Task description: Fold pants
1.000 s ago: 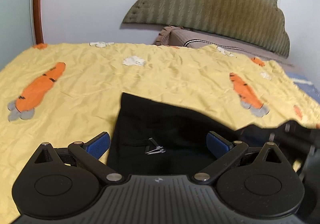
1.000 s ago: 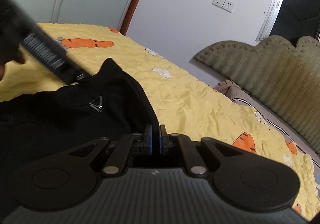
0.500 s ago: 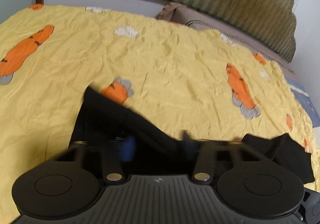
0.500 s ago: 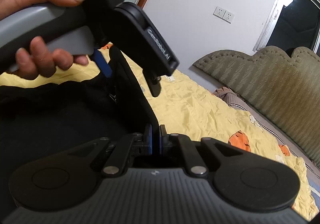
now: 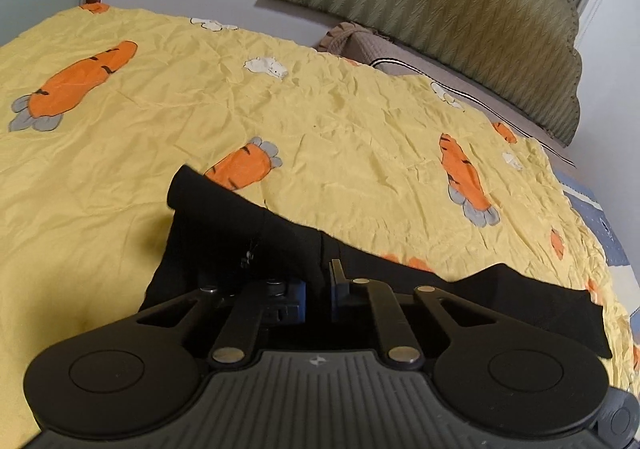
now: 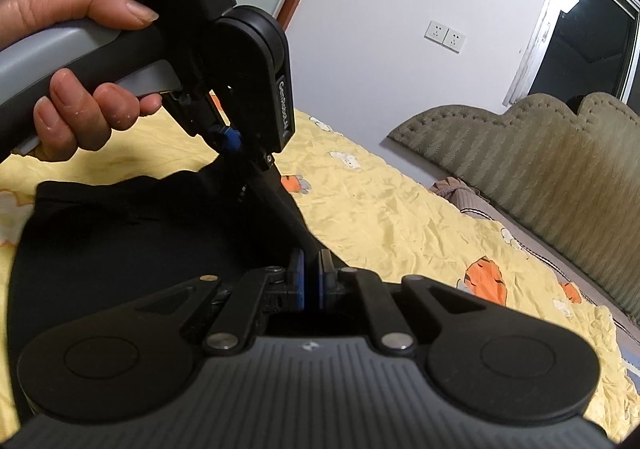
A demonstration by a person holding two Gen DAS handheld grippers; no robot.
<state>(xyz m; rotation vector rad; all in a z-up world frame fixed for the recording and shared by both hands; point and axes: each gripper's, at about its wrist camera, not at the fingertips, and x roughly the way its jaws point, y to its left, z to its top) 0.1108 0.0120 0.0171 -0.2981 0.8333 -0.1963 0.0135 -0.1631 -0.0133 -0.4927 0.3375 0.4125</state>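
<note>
- You had both grippers clamped on the pants (image 5: 224,233): the left gripper (image 5: 318,285) had its jaws pinched together on a black fabric edge, and the right gripper (image 6: 311,281) had its pads tight on another part of that edge.
- In the right wrist view, your left hand (image 6: 80,61) sat at 10 o'clock, squeezing the handle, with the left tool's blue pad (image 6: 230,139) biting cloth just below it.
- The pants lay on the yellow sheet (image 5: 340,121) at the near side of the bed, bunched and partly raised between the 2 grips; a loose end trailed toward 4 o'clock in the left wrist view.
- By my reading, the fold was barely begun: you had secured the garment, but no flat, finished fold showed. Carrying the held edge over, laying it down and smoothing were left.
- Count: 1 pair of pants, 2 grippers, 1 hand in view, 1 headboard (image 5: 460,5) at 1 o'clock, 1 wall socket plate (image 6: 445,36).
- The left wrist view showed 4 whole carrot prints on the sheet, plus partial ones.
</note>
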